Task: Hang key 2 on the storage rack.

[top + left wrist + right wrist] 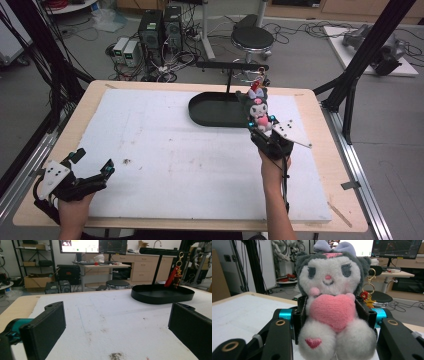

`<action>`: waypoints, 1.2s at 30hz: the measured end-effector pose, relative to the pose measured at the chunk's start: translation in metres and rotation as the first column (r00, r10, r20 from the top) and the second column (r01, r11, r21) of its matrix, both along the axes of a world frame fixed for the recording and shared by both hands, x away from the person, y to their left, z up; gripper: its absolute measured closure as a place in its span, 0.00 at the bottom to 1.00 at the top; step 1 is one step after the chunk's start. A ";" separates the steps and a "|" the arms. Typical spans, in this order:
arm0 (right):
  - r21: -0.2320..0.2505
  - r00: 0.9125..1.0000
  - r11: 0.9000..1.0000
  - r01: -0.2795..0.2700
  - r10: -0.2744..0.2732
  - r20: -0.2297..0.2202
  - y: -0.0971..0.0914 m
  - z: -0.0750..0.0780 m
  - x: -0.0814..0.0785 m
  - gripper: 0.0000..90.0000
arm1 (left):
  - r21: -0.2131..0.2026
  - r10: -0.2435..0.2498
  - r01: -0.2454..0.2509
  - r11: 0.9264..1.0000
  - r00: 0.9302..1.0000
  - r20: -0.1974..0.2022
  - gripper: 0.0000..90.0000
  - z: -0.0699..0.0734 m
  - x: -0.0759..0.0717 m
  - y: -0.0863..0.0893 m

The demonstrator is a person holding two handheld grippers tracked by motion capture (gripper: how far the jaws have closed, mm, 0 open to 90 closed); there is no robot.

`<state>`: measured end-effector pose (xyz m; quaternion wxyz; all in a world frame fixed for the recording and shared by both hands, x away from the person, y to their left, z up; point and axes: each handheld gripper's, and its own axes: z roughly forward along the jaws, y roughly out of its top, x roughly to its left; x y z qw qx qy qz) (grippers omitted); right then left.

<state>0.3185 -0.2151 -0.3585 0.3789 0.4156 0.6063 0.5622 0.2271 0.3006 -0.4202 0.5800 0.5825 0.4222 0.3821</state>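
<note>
Spanning nearly the whole wooden tabletop [305,100], a white foam sheet [190,160] lies beneath both hand-held grippers, scuffed with small dark marks. Beyond the right hand-held gripper [261,126], just past its jaws and a little toward the left hand-held gripper's side, sits a black oval tray [212,111] with a thin post rising from it to a black crossbar [232,65]; a small red keychain charm [175,275] hangs from that bar on a gold clasp, dangling over the tray's far end. The right hand-held gripper is raised off the sheet and its jaws pinch a plush toy [332,302] at the waist from both sides: a grey-hooded white figure with a lilac bow, hugging a pink heart, facing back along the jaws toward the camera. The left hand-held gripper [92,162] rests low at the near corner of the sheet, well apart from the tray and the toy, its two black jaws spread wide with bare foam between them.
</note>
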 end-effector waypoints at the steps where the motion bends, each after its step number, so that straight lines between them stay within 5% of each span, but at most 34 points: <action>1: 0.008 1.000 1.000 -0.005 0.005 0.002 0.000 0.002 0.001 0.58 | 0.000 -0.001 0.001 1.000 1.000 -0.001 0.02 0.000 0.000 0.000; 16: 0.030 0.998 0.998 -0.049 0.048 0.041 0.015 0.025 0.018 0.58 | -0.003 -0.005 0.005 1.000 1.000 -0.010 0.02 -0.001 0.001 0.001; 36: 0.058 0.996 0.995 -0.082 0.080 0.031 0.035 0.042 0.054 0.58 | -0.006 -0.002 0.002 1.000 1.000 -0.013 0.02 -0.002 0.002 0.002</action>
